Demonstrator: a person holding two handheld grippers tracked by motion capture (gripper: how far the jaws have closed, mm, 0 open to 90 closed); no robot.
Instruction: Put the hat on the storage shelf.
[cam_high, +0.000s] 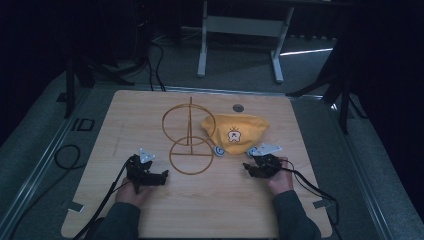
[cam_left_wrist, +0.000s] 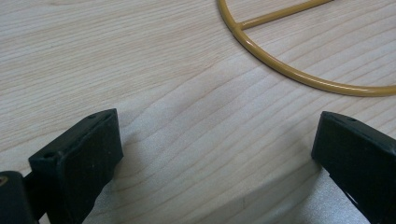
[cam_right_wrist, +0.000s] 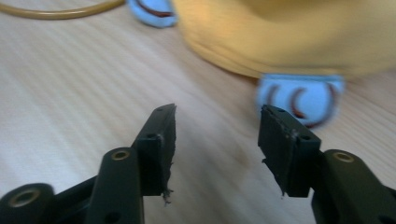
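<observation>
Both tools are released: the left tool (cam_high: 161, 176) rests on the counter (cam_high: 225, 210) near a wire stand (cam_high: 189, 142); the right tool (cam_high: 248, 169) points at a yellow hat (cam_high: 235, 131).

The wooden table (cam_high: 200, 210) carried a gold wire stand (cam_high: 189, 142) beside a yellow cap (cam_high: 234, 132) near its middle.

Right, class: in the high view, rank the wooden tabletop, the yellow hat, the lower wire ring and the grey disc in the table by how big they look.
1. Wooden tabletop
2. Yellow hat
3. Lower wire ring, somewhat smaller than the hat
4. Grey disc, clearly smallest
</observation>
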